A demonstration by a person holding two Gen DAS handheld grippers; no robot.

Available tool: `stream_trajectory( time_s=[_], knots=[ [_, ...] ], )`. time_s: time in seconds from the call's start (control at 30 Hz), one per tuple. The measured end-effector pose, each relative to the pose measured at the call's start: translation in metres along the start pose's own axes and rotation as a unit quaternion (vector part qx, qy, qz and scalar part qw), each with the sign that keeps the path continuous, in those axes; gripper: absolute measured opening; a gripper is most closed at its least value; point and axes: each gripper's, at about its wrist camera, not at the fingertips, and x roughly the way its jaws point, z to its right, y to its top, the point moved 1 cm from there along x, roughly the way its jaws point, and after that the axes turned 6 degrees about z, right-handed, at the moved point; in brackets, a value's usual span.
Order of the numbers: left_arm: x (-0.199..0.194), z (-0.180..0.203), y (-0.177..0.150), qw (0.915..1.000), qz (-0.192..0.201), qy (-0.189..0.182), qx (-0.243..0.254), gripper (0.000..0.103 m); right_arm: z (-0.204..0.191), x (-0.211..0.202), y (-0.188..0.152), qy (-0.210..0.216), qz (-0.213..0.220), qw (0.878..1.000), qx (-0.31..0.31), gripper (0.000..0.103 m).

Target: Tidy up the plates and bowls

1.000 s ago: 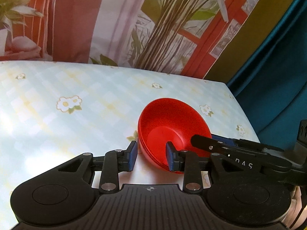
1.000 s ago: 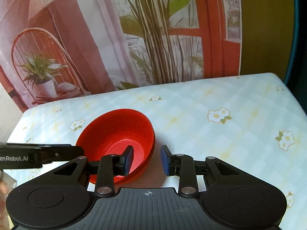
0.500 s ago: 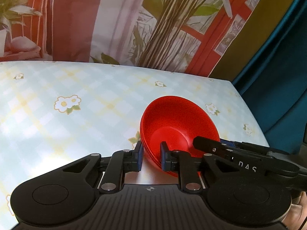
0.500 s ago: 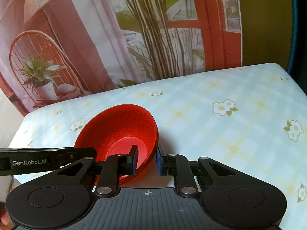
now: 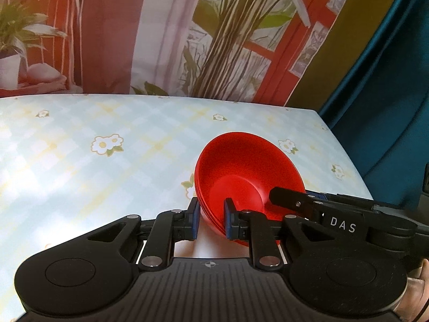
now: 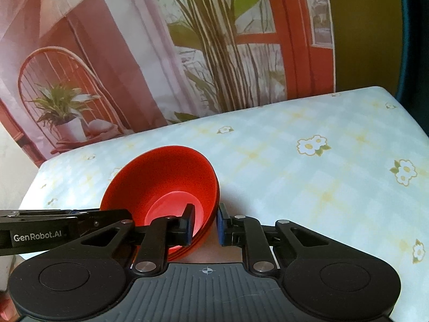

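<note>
A stack of red bowls [image 5: 246, 171] is held between both grippers above the flowered tablecloth. My left gripper [image 5: 210, 218] is shut on the stack's near-left rim, one pad inside and one outside. My right gripper [image 6: 205, 224] is shut on the opposite rim of the same red bowls [image 6: 163, 182]. The right gripper's finger shows at the right of the left wrist view [image 5: 295, 201]. The left gripper's finger shows at the left of the right wrist view [image 6: 80, 214]. The bowls look tilted in both views.
The table [image 5: 80, 161] wears a pale green checked cloth with white flowers. A printed backdrop [image 6: 134, 53] of plants and a chair stands along the far edge. A dark teal curtain [image 5: 388, 80] hangs beyond the table's right edge.
Both grippers have closed from open onto the bowl stack's rim. The stack has risen slightly and sits nearer both cameras.
</note>
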Motion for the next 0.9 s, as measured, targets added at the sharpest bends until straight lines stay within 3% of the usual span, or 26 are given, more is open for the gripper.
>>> stream_trajectory(
  time_s=[0.57, 0.9],
  knots=[
    [-0.097, -0.022, -0.015, 0.9989, 0.043, 0.017, 0.005, 0.02, -0.07, -0.063, -0.012, 0.034, 0.025, 0.999, -0.031, 0.015],
    [-0.148, -0.049, -0.043, 0.998, 0.057, 0.025, -0.013, 0.021, -0.116, -0.084, -0.036, 0.056, 0.02, 0.997, -0.047, 0.014]
  ],
)
